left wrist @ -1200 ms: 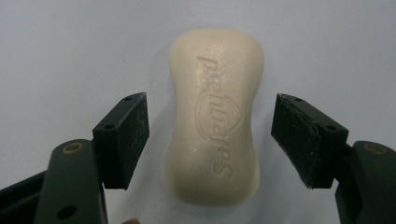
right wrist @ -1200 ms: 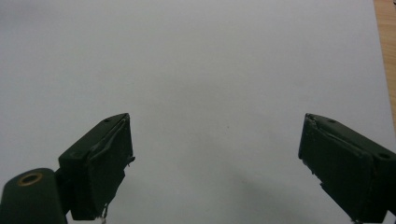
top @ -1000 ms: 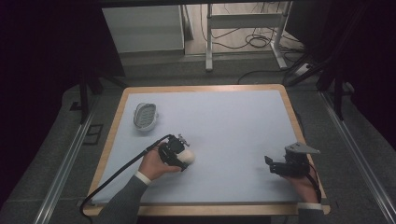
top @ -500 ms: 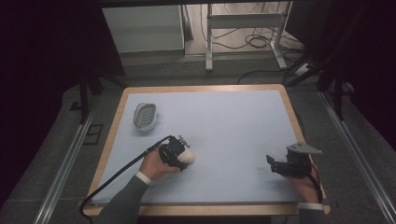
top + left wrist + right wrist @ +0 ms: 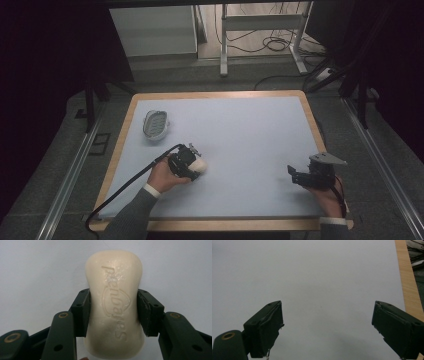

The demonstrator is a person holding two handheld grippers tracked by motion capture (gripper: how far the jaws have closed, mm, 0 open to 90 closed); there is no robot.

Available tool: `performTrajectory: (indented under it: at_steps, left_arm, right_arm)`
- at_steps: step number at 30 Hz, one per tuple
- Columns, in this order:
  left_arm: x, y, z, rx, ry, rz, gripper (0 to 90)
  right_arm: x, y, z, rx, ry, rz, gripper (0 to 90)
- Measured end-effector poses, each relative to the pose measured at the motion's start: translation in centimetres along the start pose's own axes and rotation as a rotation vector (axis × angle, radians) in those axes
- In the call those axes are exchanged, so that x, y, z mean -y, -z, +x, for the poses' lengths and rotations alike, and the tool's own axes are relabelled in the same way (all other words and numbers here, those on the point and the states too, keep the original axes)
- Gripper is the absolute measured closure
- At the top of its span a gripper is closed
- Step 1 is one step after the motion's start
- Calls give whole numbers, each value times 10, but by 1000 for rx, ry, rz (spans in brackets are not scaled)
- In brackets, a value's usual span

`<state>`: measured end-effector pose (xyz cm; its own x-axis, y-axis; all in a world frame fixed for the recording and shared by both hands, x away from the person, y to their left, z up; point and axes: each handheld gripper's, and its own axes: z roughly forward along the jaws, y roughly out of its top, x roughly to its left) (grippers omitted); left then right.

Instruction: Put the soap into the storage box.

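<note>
Between left gripper (image 5: 113, 312) jaws: smooth cream embossed soap bar (image 5: 114, 302), clamped; right gripper (image 5: 327, 327) jaws spread.

Waxy embossed soap (image 5: 115, 302); wood-edged matt table (image 5: 250, 94).

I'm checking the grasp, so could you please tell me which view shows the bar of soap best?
The left gripper view: the soap sits close up, clamped between both jaws, embossed lettering showing. The high view gives a small pale shape at the left gripper.

Laboratory recording station: a wood-edged bench (image 5: 120, 150) with a pale mat (image 5: 240, 145), dark curtains (image 5: 45, 60), floor rails (image 5: 70, 175), loose cables (image 5: 270, 45) and a metal frame (image 5: 260, 22) behind.
</note>
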<state>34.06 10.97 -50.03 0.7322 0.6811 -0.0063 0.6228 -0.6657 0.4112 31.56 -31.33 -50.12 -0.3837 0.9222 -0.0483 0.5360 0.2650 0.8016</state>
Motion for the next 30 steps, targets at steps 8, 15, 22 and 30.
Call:
performTrajectory:
  at_steps: [8,15,22,30]
  left_arm:
    - [3,15,11,6,30,-41,493]
    - [6,38,27,-23,68,-92,493]
    - [9,46,31,-27,76,-107,494]
    - [8,48,39,-31,87,-113,493]
  right_arm:
    - [0,0,0,0,2,1,100]
    - [0,1,-1,1,-9,-3,100]
    - [0,1,-1,-8,-7,-6,100]
    - [1,1,-3,-6,-14,-7,100]
